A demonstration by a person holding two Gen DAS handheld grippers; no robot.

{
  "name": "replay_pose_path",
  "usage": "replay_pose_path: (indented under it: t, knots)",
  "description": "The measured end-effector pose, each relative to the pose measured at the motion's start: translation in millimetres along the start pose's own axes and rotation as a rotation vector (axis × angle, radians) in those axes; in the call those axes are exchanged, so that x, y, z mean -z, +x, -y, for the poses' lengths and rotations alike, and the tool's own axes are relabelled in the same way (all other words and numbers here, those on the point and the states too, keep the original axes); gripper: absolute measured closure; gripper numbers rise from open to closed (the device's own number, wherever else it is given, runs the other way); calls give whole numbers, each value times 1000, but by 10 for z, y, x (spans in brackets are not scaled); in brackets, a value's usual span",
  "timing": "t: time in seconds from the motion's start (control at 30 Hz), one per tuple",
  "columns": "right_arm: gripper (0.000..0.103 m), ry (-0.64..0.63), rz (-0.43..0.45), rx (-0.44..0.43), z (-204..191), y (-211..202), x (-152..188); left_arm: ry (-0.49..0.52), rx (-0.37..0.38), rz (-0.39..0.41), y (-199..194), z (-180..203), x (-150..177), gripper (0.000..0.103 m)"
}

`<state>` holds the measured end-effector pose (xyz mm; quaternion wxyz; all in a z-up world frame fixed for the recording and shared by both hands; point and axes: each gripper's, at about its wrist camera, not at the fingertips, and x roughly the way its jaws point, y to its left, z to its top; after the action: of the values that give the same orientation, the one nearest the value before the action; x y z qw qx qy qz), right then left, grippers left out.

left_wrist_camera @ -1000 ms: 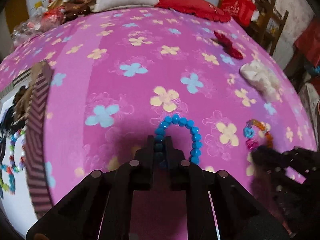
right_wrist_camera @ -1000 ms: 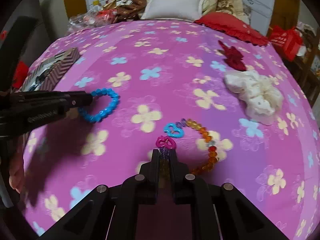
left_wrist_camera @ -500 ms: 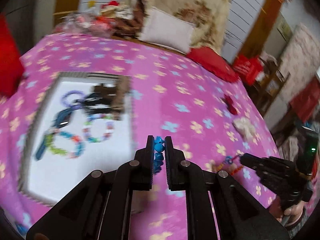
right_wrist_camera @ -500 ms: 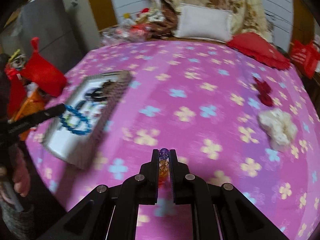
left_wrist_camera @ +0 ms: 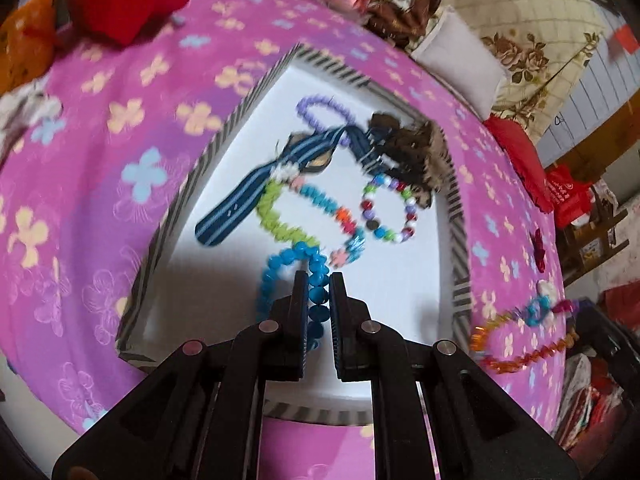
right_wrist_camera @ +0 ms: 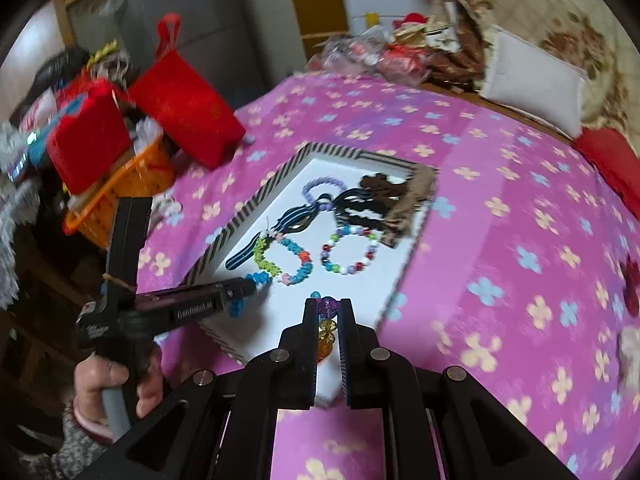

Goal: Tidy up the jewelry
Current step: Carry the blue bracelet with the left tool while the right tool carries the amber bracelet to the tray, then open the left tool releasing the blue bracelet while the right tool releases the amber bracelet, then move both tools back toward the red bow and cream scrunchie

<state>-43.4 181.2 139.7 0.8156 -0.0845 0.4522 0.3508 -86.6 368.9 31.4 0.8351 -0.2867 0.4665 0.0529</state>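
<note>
The left gripper (left_wrist_camera: pixel 319 280) is clamping a blue bead bracelet (left_wrist_camera: pixel 280 270) between its closed fingers, and the bracelet's loop is hanging just ahead of the fingertips, over the near part of the white floor of a striped-rimmed box (left_wrist_camera: pixel 456 216). Seen from the right wrist, a hand (right_wrist_camera: pixel 116 380) is holding this gripper by its handle, low at the left.

The right gripper (right_wrist_camera: pixel 328 304) is pinching a strand of amber and purple beads (right_wrist_camera: pixel 326 326) between its closed fingers, above the near corner of the same box. From the left wrist, that strand is dangling to the right of the left gripper, beyond the box's right rim, with blue and pink charms at its upper end.

Further ahead of both grippers, inside the box, a green, blue and pink bracelet (left_wrist_camera: pixel 308 216) and a multicoloured bead bracelet (left_wrist_camera: pixel 390 210) are lying side by side. Beyond them a striped blue band (left_wrist_camera: pixel 256 196), a lilac bead ring (left_wrist_camera: pixel 324 110) and a dark brown fabric piece (left_wrist_camera: pixel 408 148) are lying toward the far corner.

The box is sitting on a pink flowered bed cover (right_wrist_camera: pixel 500 240). Far off, a white pillow (right_wrist_camera: pixel 532 80) is resting at the head of the bed.
</note>
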Motion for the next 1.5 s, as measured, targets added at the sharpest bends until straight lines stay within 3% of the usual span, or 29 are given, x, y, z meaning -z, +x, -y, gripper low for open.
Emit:
replay_pose_path:
  t: [0.23, 0.43, 0.57, 0.67, 0.77, 0.8, 1.5]
  knots:
    - [94, -59, -106, 56, -212, 670, -31, 12, 10, -22, 63, -75, 31, 95]
    - [94, -80, -194, -14, -375, 978, 104, -2, 29, 16, 2, -128, -23, 94]
    - [94, -63, -220, -51, -392, 1036, 164, 4, 25, 72, -95, -122, -43, 74]
    - [91, -43, -204, -41, -325, 957, 176, 1, 16, 109, -141, -123, -60, 68]
    - [71, -12, -168, -23, -220, 823, 204, -4, 15, 122, -139, -123, -78, 65]
    - [70, -2, -154, -16, -185, 780, 219, -4, 13, 121, -129, -121, -79, 65]
    - [70, 248, -43, 192, 799, -175, 1076, 137, -139, 185, -21, 196, 69, 64]
